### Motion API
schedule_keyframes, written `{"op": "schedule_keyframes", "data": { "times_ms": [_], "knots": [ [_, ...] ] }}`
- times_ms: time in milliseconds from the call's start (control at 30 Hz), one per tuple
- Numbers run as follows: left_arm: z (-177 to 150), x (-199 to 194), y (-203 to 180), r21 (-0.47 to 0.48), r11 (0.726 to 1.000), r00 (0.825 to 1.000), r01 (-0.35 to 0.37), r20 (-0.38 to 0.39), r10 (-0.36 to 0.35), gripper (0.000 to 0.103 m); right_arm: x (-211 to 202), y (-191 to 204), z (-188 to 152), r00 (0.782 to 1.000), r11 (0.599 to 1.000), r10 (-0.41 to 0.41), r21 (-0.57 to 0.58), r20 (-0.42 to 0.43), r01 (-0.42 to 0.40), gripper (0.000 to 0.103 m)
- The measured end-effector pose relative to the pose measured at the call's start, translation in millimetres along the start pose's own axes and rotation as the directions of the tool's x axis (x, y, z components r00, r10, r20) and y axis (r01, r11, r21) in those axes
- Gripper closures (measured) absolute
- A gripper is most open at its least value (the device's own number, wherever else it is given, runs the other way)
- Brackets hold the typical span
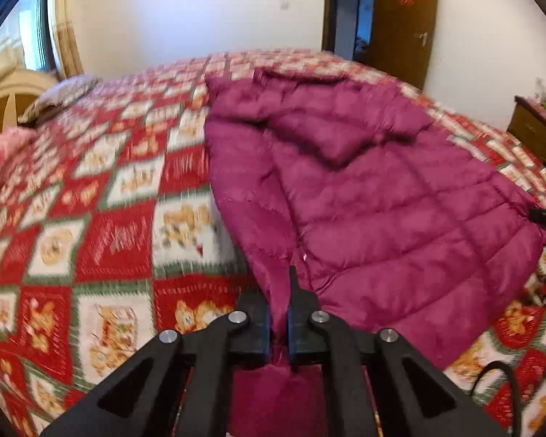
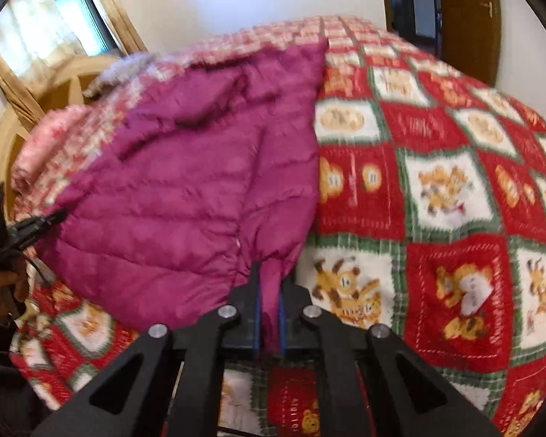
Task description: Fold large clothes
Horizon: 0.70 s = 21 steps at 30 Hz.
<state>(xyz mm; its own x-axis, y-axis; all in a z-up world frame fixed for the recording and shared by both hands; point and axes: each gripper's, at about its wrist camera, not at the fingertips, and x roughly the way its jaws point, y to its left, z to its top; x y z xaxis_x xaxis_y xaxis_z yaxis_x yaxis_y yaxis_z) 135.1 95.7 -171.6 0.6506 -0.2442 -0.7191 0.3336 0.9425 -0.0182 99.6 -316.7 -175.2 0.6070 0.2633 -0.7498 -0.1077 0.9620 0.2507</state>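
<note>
Two corners pinched | left gripper (image 1: pixel 279 313), right gripper (image 2: pixel 269 309) clamp jacket (image 1: pixel 364 189) hem

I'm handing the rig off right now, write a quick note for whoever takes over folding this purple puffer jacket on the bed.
Left hand-held gripper: shut on the jacket's near hem corner.
Right hand-held gripper: shut on the opposite near hem corner.
The jacket lies spread on the red checked bedspread, hood end toward the far side.
Done: both corners gripped.
Left: no fold shows yet; probably carry the hem toward the hood, then tidy.
</note>
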Motion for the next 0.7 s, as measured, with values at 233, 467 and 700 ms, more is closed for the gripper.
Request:
{"op": "schedule_keyframes", "data": {
  "times_ms": [233,467,700],
  "knots": [
    [34.6,-100.1,2.7,-0.030,0.995,0.977,0.093,0.194,-0.085,0.100,-90.1,9.0,22.5,0.970,0.997,0.073,-0.011,0.232,-0.072,0.096],
    [69.7,-145.3,1.7,0.004,0.998,0.947,0.063,0.316,-0.061,0.100,-150.3,30.2,68.2,0.901,0.993,0.100,-0.098,0.423,-0.064,0.096],
    [144.2,-2.2,34.4,-0.022,0.999,0.974,-0.037,0.222,0.041,0.099,-26.7,4.1,177.0,0.915,1.000,-0.025,0.017,0.403,0.020,0.096]
  ]
}}
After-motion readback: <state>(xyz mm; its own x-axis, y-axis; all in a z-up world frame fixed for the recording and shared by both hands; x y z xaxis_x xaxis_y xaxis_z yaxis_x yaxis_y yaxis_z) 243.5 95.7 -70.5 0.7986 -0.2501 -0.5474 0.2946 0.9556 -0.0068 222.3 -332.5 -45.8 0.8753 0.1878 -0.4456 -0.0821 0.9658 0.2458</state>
